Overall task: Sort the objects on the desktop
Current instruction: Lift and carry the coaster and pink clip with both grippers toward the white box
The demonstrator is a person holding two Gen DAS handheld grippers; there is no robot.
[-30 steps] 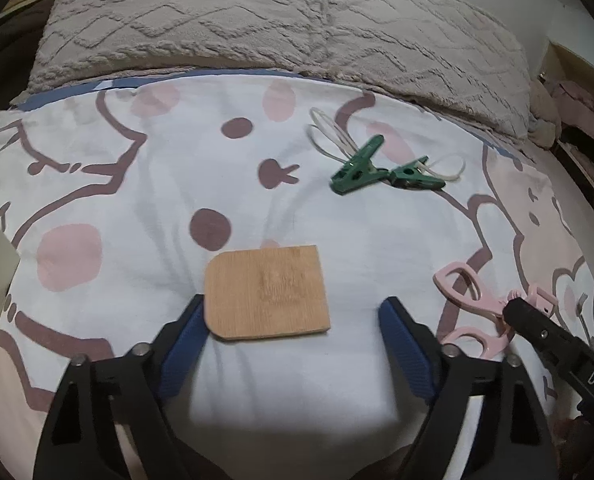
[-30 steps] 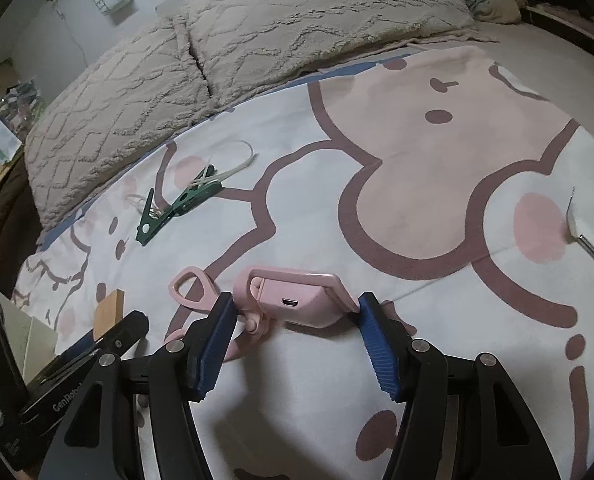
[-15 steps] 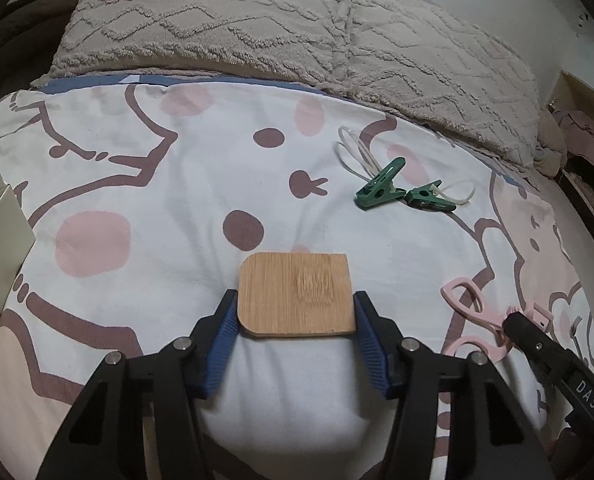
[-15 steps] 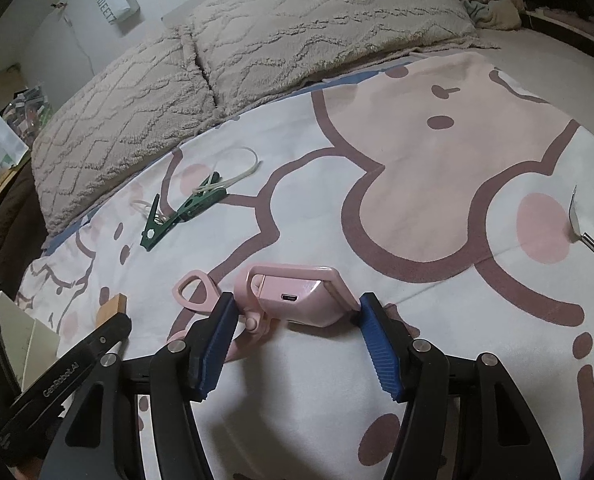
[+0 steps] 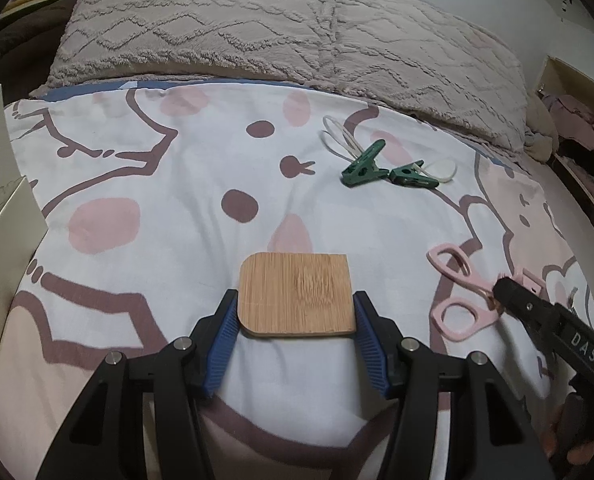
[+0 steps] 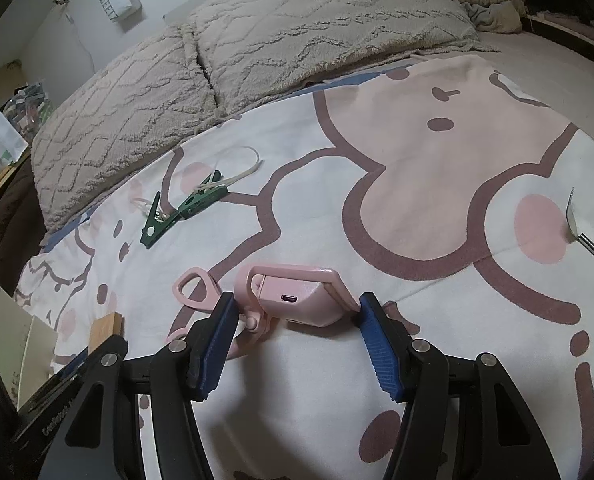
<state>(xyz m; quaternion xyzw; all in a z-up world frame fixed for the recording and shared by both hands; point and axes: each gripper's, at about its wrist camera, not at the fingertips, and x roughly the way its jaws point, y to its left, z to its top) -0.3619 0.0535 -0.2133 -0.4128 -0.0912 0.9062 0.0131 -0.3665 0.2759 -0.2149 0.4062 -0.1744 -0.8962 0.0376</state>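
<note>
Change since a second ago: your left gripper (image 5: 295, 322) has just been closing; its jaws stood wide of the wooden board (image 5: 297, 294) and now sit against both of its side edges. Your right gripper (image 6: 297, 320) has kept its place and its width.
Left fingers: blue pads (image 5: 221, 344) pressed on the near half of the board, one on each side; narrow grip, holding the board.
Board: flat on the bedspread (image 5: 137, 280), rounded corner at the near left, far half sticking out past the fingertips.
Right fingers: one blue pad (image 6: 379, 350) touches the right end of the pink device (image 6: 297, 302); the left pad is just beside its hinge knob. You cannot tell from this view how firmly it is pinched.
Pink device: lies on the bedspread between your right jaws, port facing the camera.
Pink scissors: handle loops (image 5: 455, 280) on the bedspread, just left of the device, between your two grippers.
Green clothespins: two (image 5: 385, 170), touching at their tips, on a pale looped cord (image 5: 341, 138), well beyond the board.
Fork: tines (image 6: 573, 216) at the right edge of the right view, well apart from the device.
Pillows: two beige textured ones (image 5: 277, 24) along the far side of the bedspread.
</note>
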